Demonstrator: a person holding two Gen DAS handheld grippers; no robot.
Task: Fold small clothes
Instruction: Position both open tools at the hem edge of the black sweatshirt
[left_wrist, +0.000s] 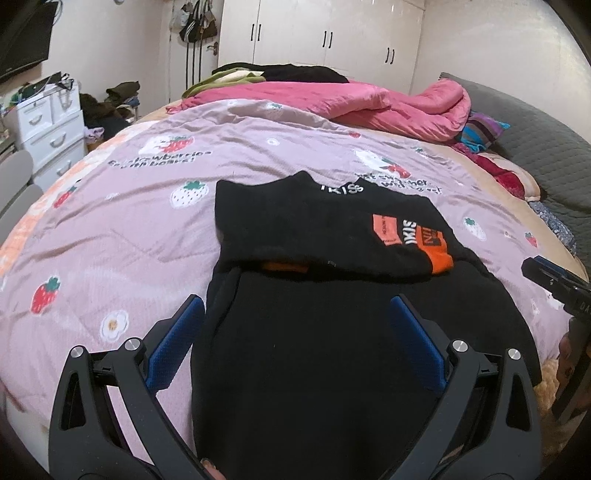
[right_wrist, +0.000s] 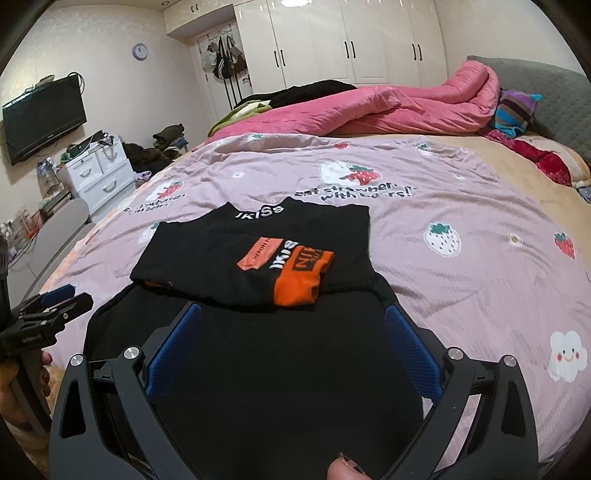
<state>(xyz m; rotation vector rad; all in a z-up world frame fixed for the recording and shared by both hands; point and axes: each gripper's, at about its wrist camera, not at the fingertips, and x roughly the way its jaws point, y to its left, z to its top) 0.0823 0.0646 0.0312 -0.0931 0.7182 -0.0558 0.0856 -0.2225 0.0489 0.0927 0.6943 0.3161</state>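
A small black garment (left_wrist: 314, 332) with orange patches and white lettering lies on the pink strawberry bedspread (left_wrist: 129, 229). Its sleeves are folded across the chest, forming a band (left_wrist: 325, 229) over the lower body. My left gripper (left_wrist: 295, 317) is open and empty, hovering over the garment's near left part. My right gripper (right_wrist: 293, 325) is open and empty over the garment's (right_wrist: 288, 369) near right part; the folded band (right_wrist: 258, 254) lies just beyond its fingertips. Each gripper shows at the other view's edge, the right one (left_wrist: 554, 284) and the left one (right_wrist: 55, 306).
A pink quilt (right_wrist: 388, 107) and dark clothes (right_wrist: 310, 90) are heaped at the bed's far end, with a grey headboard (right_wrist: 554, 96) to the right. A white drawer unit (right_wrist: 96, 173), a wall TV (right_wrist: 40, 118) and wardrobes (right_wrist: 351, 40) stand beyond the bed.
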